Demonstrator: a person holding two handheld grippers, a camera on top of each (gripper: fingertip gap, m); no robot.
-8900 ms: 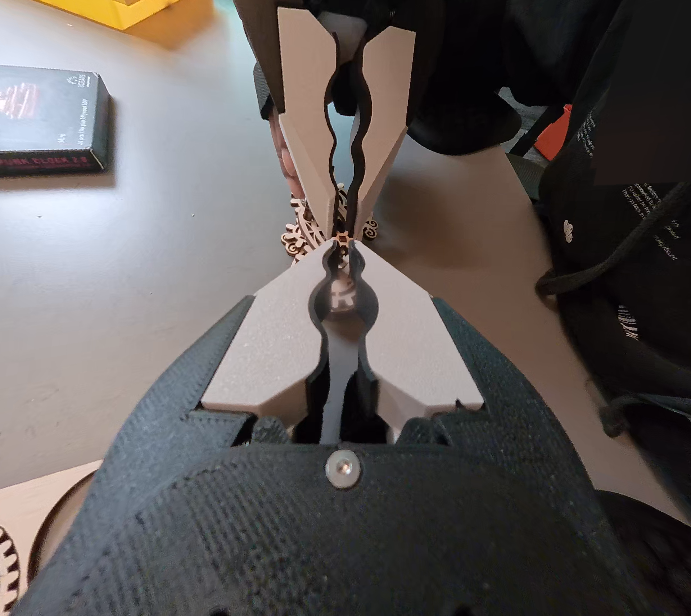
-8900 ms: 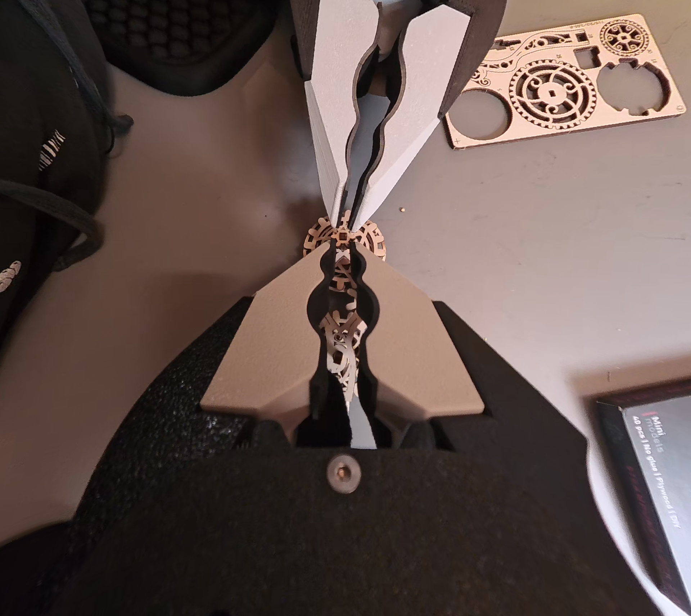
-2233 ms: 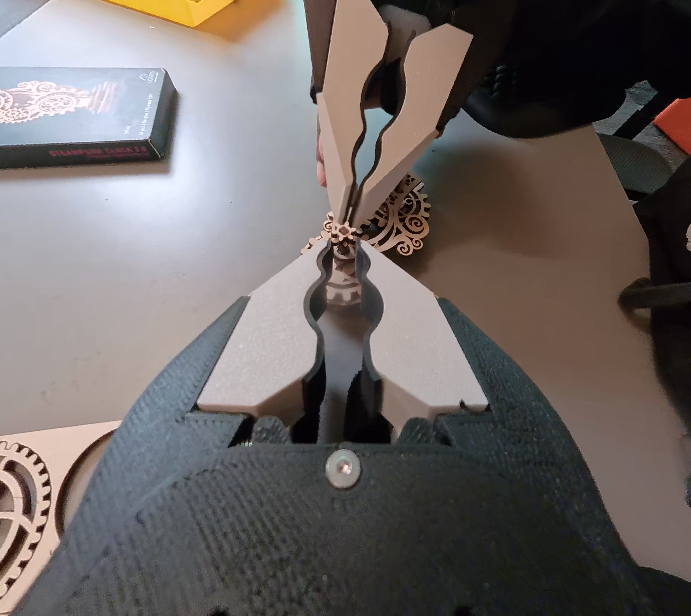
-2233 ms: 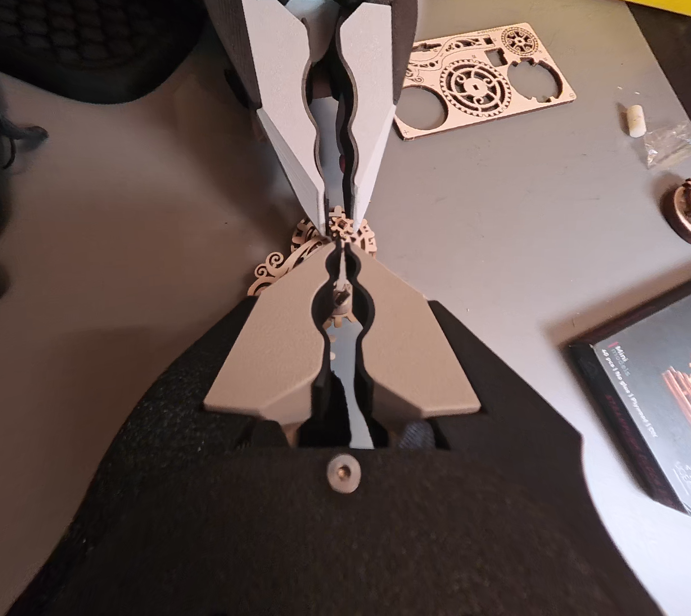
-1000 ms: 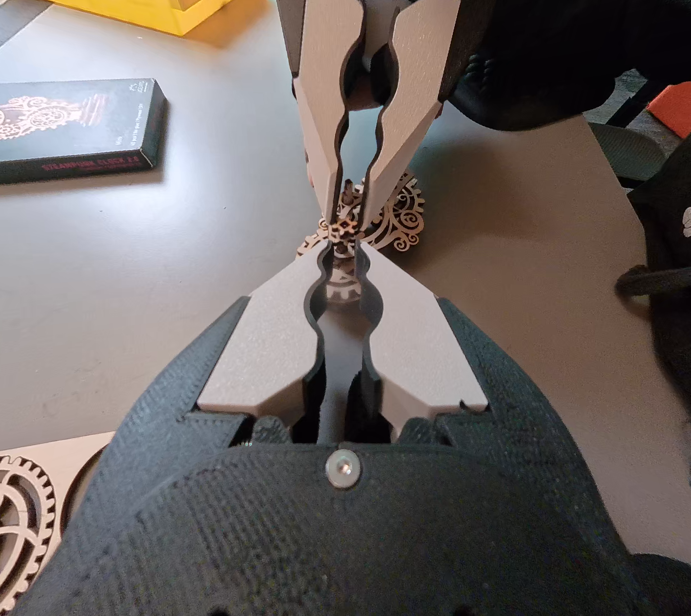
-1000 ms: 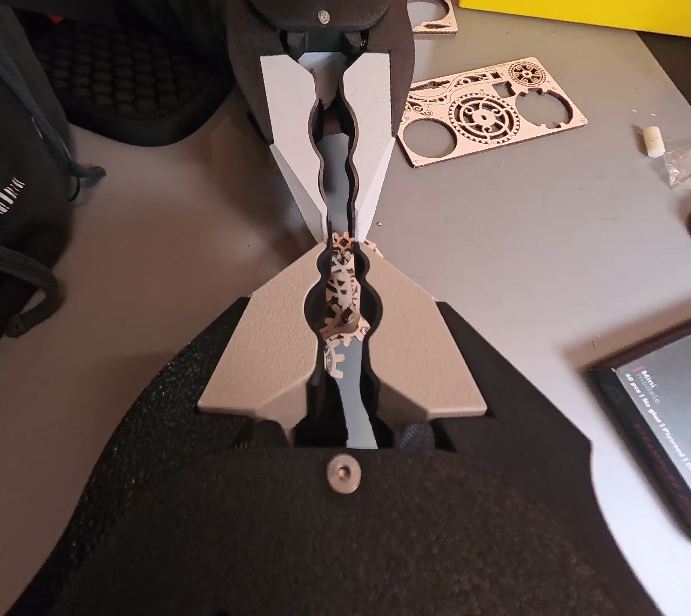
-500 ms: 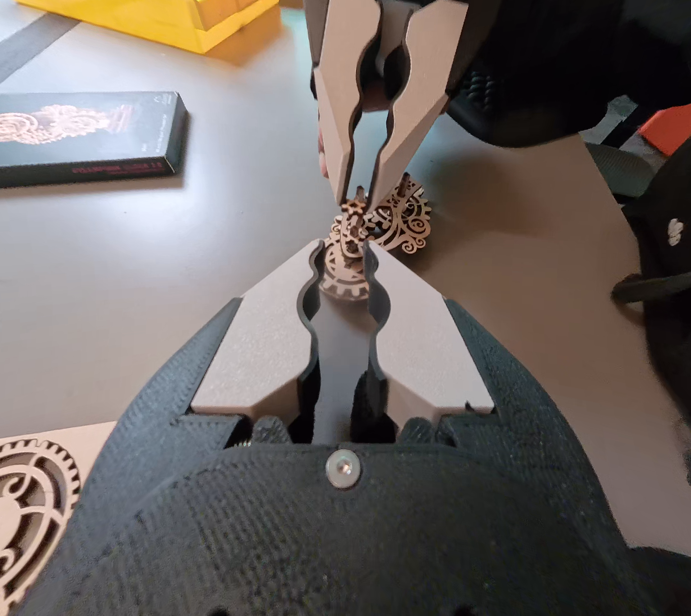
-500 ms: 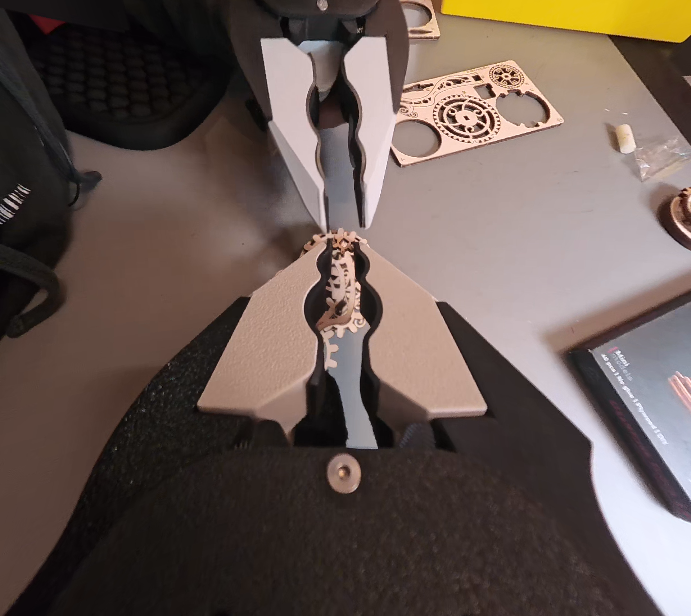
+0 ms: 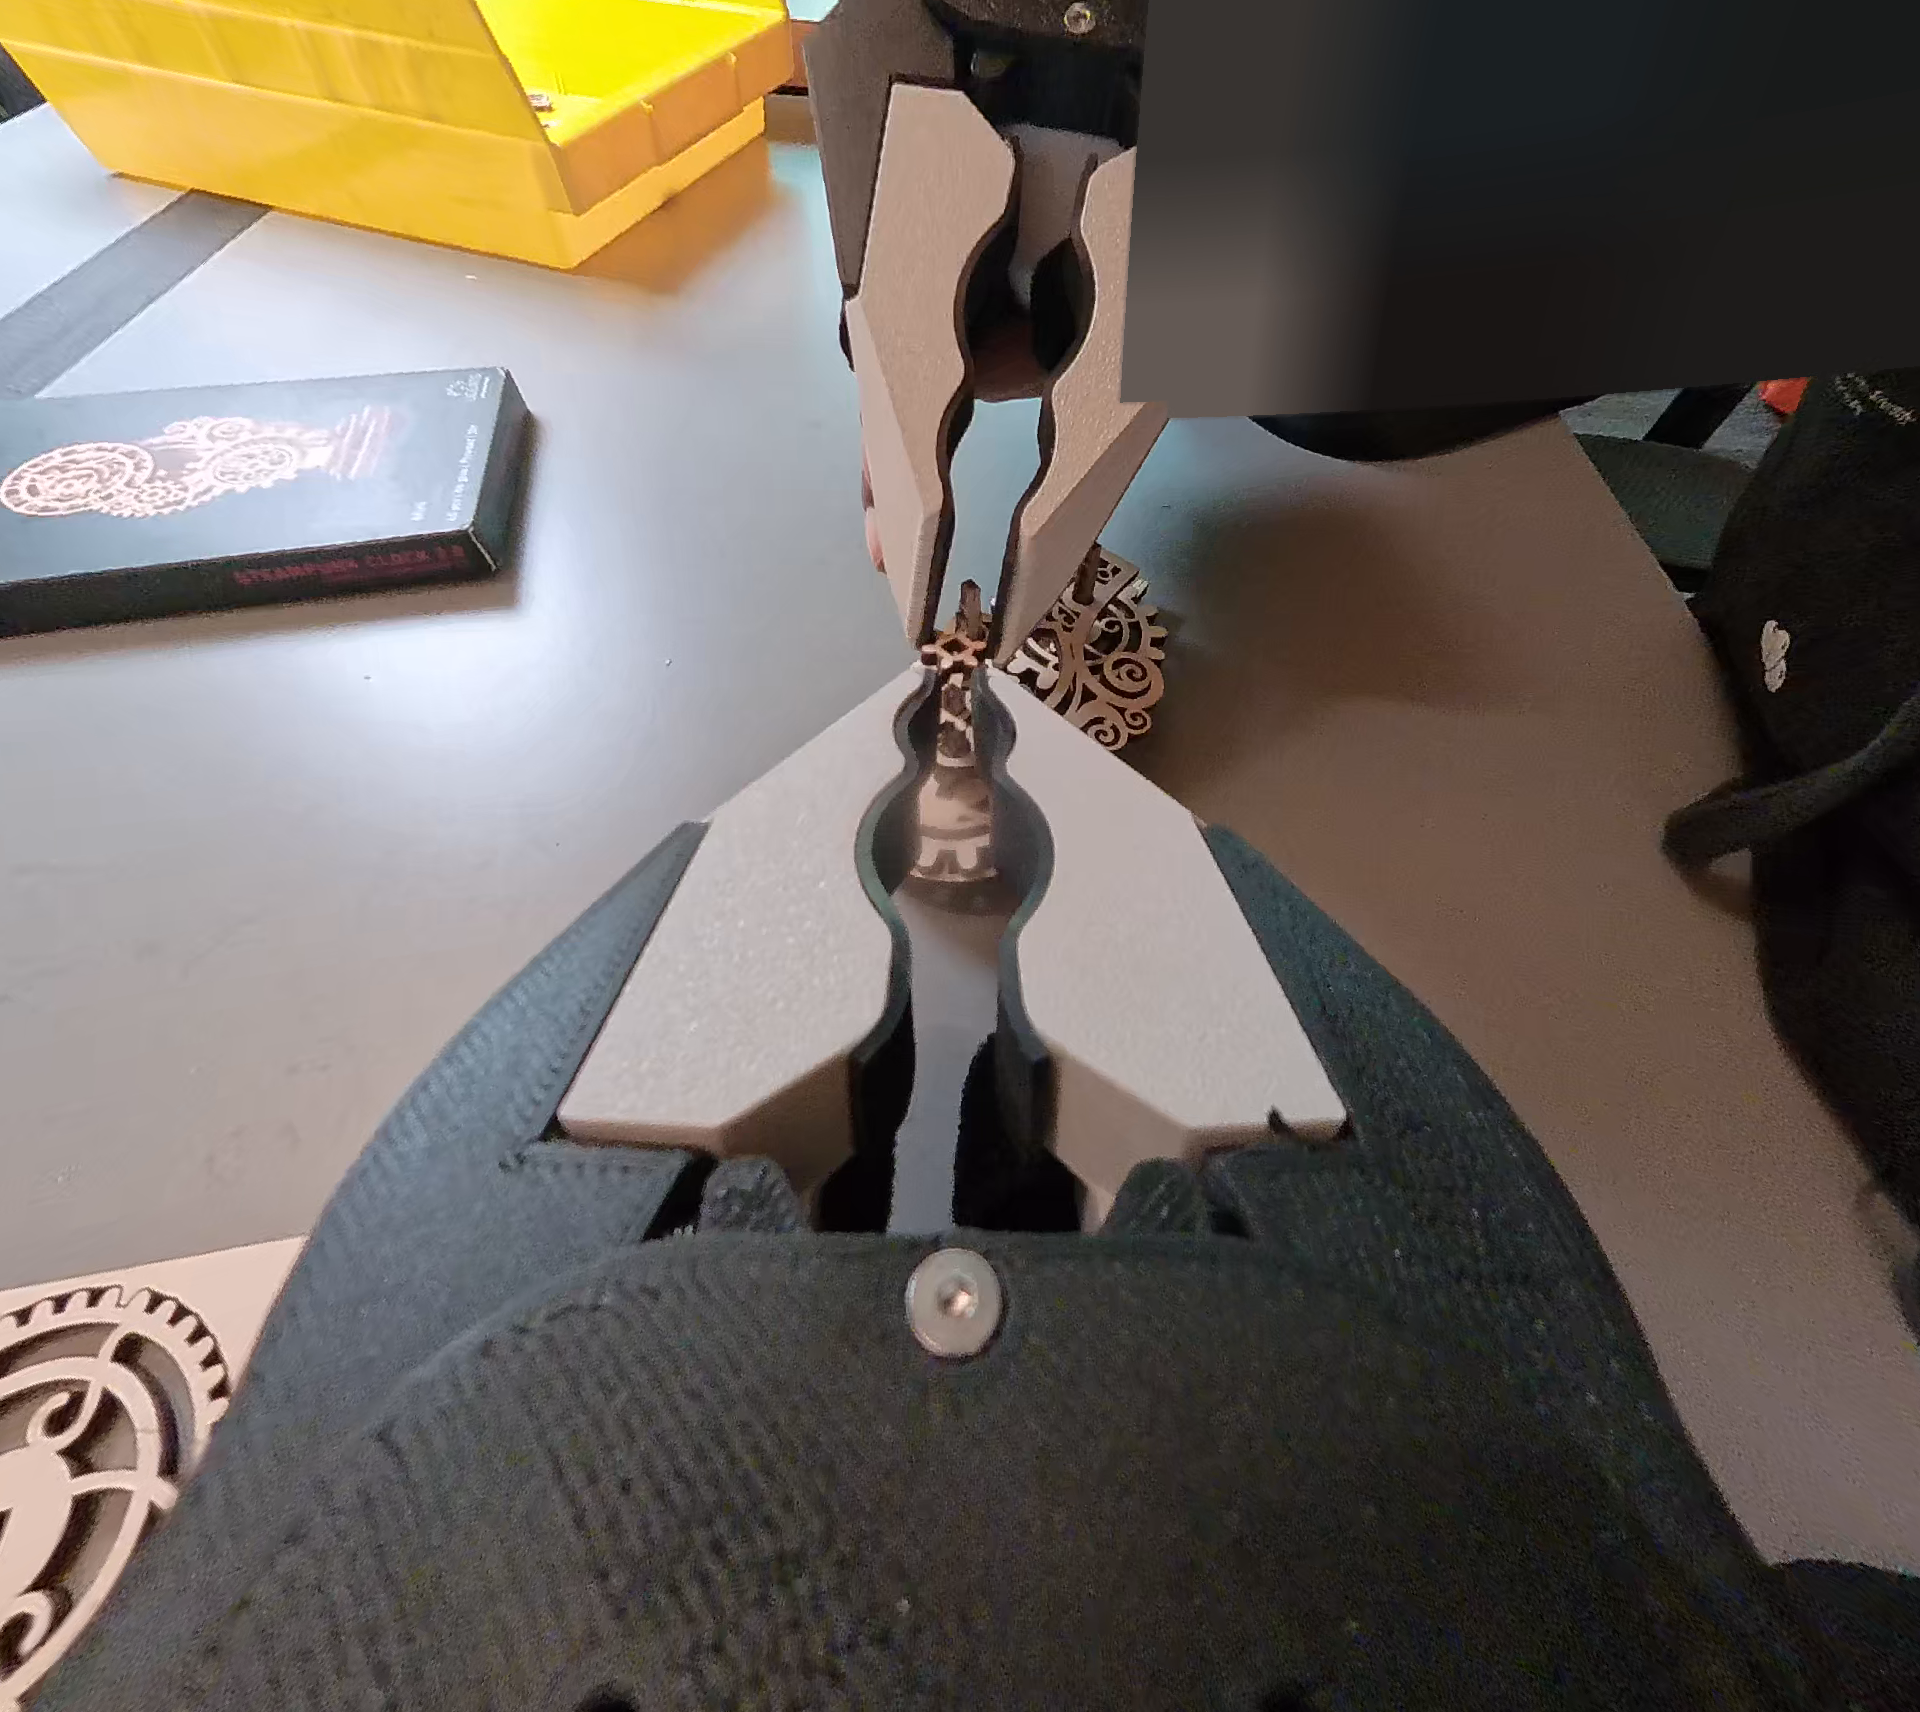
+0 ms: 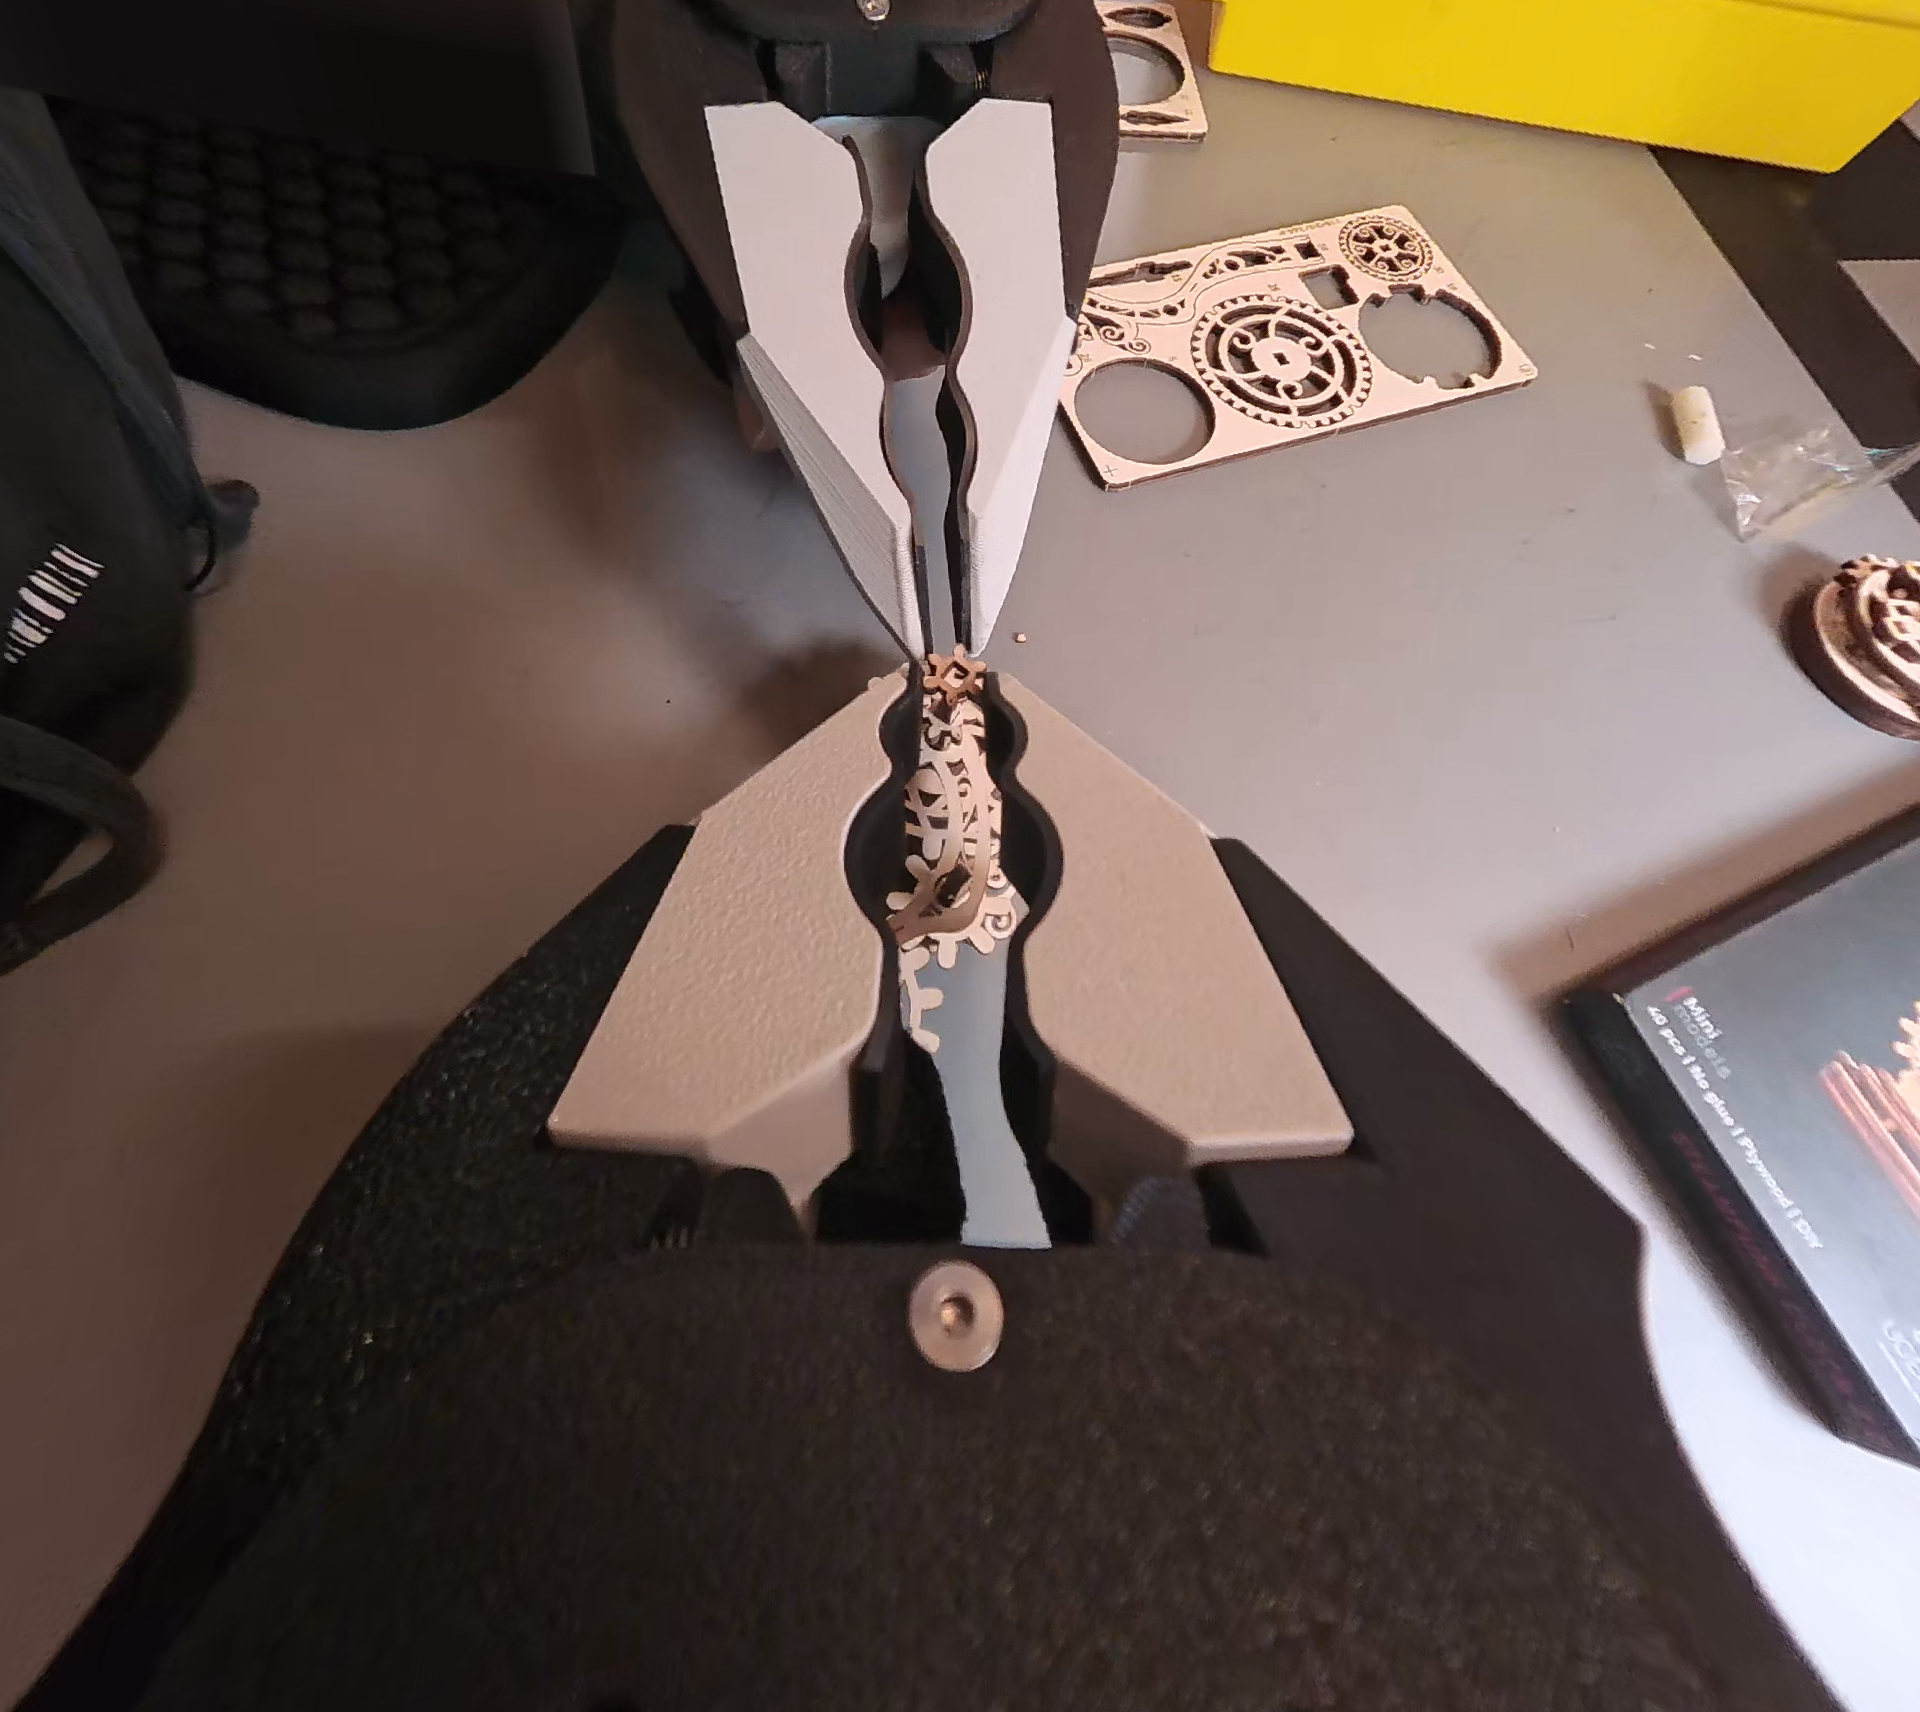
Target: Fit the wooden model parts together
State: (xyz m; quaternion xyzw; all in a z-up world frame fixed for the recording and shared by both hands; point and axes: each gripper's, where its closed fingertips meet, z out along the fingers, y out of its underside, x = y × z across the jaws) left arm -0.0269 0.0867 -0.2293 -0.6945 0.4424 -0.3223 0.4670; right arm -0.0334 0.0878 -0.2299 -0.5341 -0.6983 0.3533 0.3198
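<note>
My right gripper (image 10: 951, 691) is shut on a filigree wooden model (image 10: 951, 821) and holds it above the grey table. The model shows through the gap between its fingers. A small wooden gear (image 10: 954, 675) sits on the model's top end. My left gripper (image 10: 943, 654) comes in from the opposite side, tip to tip with the right one, and its tips pinch that small gear (image 9: 954, 650). In the left wrist view, the left gripper (image 9: 951, 675) is nearly closed. The right gripper (image 9: 961, 623) reaches down from above, with the model's scrolled plate (image 9: 1107, 665) behind it.
Yellow bins (image 9: 416, 52) stand at the table's far side. A black box (image 9: 239, 488) lies flat. A punched wooden part sheet (image 10: 1299, 343) and a round wooden assembly (image 10: 1870, 654) lie on the table (image 10: 1351, 727). A black bag (image 10: 83, 519) sits at the edge. Less than 4 cm separates the two grippers' tips.
Half a second ago my left gripper had backed off with its jaws wider. It has now moved back in and narrowed on the small gear. The right gripper keeps holding the model.
</note>
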